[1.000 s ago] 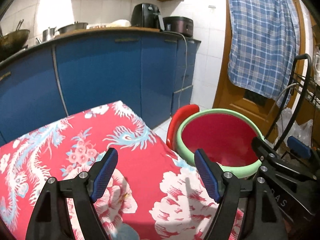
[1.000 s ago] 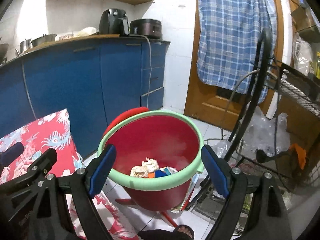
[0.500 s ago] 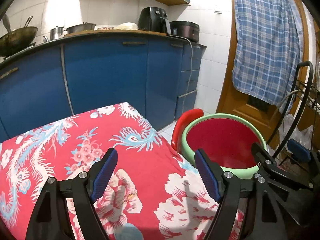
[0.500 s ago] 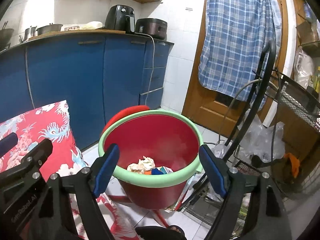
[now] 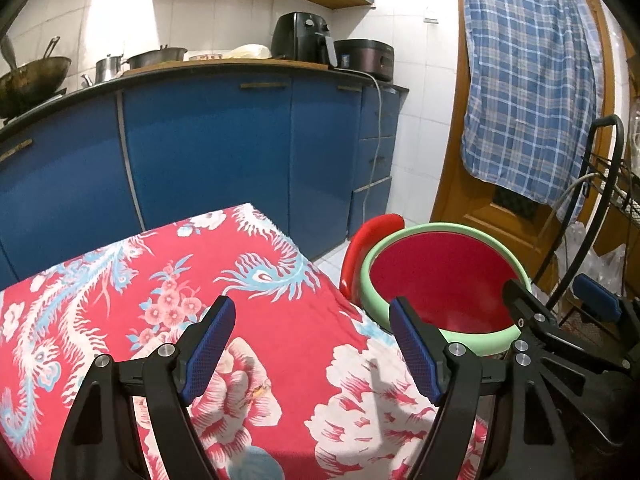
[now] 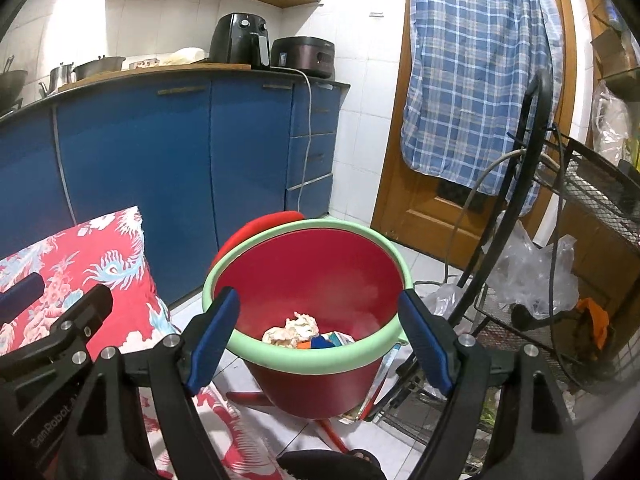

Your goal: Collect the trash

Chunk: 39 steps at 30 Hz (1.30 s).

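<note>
- Blue kitchen cabinets (image 6: pixel 132 148) fill the back, with an air fryer (image 6: pixel 240 40) and a cooker (image 6: pixel 304 56) on the counter
- A checked blue cloth (image 6: pixel 476 72) hangs on the wooden door (image 6: pixel 404 200) at right
- Red floral tablecloth (image 5: pixel 168 292) spreads under the left gripper (image 5: pixel 312 352), jaws released wide, nothing between them
- Red bin (image 6: pixel 320 376) with a pale green rim stands on the tiled floor just beside the table edge, a black wire rack (image 6: pixel 592 184) to its right
- Right gripper (image 6: pixel 320 340) hangs over the bin, jaws spread apart and empty
- Trash (image 6: pixel 296 330) lies in the bin's bottom: crumpled whitish paper, with blue and orange scraps beside it
</note>
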### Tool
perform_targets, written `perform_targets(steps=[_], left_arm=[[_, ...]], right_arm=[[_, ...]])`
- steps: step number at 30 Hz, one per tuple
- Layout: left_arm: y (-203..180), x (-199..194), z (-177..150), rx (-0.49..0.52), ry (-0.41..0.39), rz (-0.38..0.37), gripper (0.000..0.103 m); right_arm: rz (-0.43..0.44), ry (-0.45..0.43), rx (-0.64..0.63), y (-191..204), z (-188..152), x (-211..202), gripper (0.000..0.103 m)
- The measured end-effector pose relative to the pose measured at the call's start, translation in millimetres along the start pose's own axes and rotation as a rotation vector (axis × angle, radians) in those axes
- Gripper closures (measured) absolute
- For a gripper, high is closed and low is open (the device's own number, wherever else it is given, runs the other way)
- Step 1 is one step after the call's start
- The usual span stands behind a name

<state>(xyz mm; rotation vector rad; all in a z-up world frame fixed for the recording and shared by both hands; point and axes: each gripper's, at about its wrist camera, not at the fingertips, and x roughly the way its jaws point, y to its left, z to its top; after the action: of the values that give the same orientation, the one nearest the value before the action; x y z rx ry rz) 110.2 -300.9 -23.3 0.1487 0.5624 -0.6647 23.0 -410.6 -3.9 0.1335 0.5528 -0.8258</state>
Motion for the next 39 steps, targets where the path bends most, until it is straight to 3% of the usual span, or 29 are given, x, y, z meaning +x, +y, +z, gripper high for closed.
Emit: perform_targets(steps=[24, 39], left_arm=[[-1.2, 3.1, -1.2, 0.002, 0.028, 0.006, 0.023], [-1.7, 0.3, -0.6, 0.003, 0.019, 0.012, 0.023]], right_arm=[[0.029, 0.041, 0.012, -3.2, -0.1, 7.1, 0.02], [0.005, 0.023, 0.016, -2.0, 0.3, 2.8, 0.02]])
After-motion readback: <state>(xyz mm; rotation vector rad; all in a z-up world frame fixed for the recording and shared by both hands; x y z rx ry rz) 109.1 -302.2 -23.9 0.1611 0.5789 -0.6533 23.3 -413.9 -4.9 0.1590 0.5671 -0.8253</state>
